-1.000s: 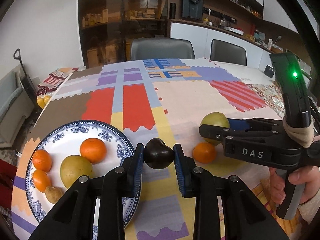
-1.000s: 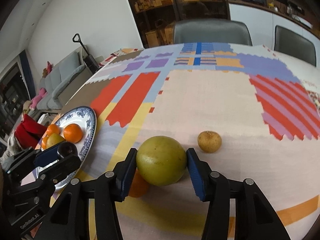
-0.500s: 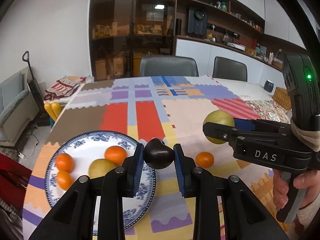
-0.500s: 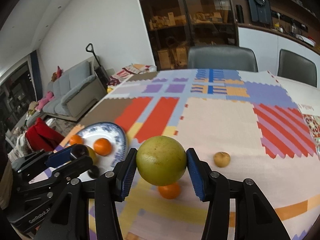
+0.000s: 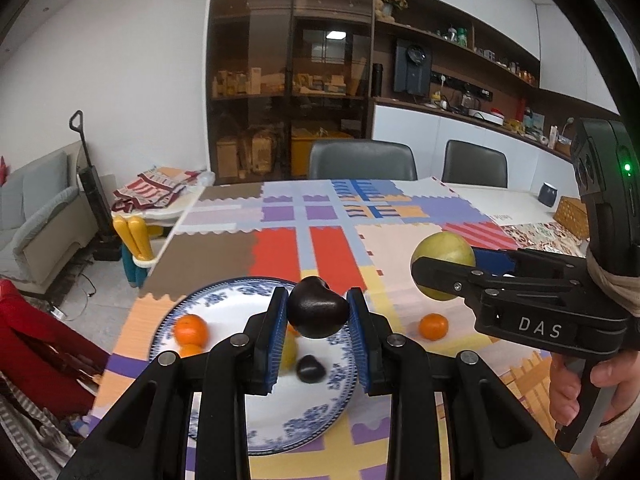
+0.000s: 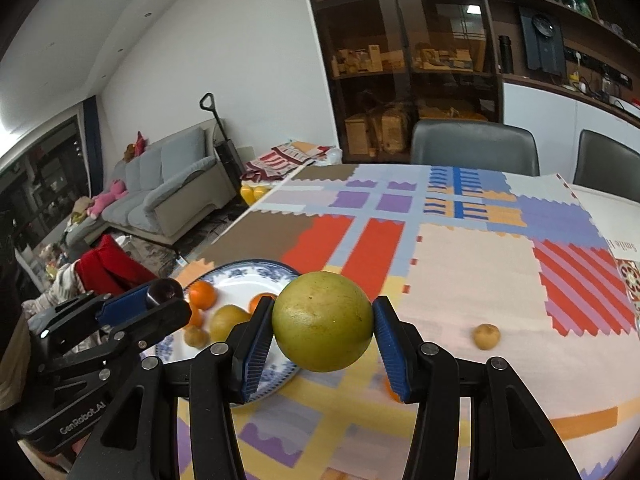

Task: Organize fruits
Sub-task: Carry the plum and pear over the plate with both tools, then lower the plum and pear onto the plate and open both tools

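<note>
My left gripper [image 5: 318, 314] is shut on a dark plum [image 5: 317, 312] and holds it above the blue-and-white plate [image 5: 240, 296]. The plate holds oranges [image 5: 191, 329], a yellow fruit and another dark plum [image 5: 310, 368]. My right gripper [image 6: 323, 326] is shut on a large yellow-green fruit [image 6: 323, 322], raised above the table to the right of the plate [image 6: 236, 276]; it also shows in the left wrist view [image 5: 444, 272]. A loose orange [image 5: 433, 326] and a small brown fruit [image 6: 486, 336] lie on the cloth.
The table wears a colourful patchwork cloth [image 6: 472, 256]. Two grey chairs [image 5: 362, 160] stand at its far side. A small dark pot [image 5: 548, 194] and a wicker box [image 5: 574, 216] sit at the far right.
Both grippers have risen well above the table with their fruits. The left one now hangs over the plate; a second dark plum has come into view on the plate.
</note>
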A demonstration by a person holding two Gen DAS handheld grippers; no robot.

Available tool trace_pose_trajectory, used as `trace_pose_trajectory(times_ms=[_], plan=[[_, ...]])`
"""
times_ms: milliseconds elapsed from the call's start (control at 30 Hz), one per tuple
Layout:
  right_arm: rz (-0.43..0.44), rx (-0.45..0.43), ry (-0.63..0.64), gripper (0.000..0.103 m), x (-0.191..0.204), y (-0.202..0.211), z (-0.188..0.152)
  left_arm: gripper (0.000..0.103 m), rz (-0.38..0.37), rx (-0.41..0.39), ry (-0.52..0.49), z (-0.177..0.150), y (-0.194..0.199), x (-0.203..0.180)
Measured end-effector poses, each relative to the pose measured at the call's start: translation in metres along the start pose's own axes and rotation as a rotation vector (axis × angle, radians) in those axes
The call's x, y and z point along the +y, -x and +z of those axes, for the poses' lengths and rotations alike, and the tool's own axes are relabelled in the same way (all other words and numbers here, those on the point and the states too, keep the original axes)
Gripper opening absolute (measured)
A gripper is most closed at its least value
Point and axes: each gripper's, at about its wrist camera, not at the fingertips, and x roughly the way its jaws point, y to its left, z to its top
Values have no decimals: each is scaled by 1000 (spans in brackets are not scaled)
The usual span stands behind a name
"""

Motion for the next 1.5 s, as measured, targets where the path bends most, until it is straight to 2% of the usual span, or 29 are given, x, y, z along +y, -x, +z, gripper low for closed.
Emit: trace_pose_trajectory(times_ms=[433,667,967,1200,1500], plan=[[39,14,74,51,62,-14,6,30,94,-27,-14,-5,21,55],[62,45,98,51,85,-39,13,29,98,-4,-45,-2,11,82],[45,115,130,51,94,-85,28,29,13,69,-61,6,-33,102],[34,194,124,51,81,-122,33,29,-50,150,-44,7,-80,106],[57,290,46,51,62,-163,35,30,-56,268,-35,3,-124,113]])
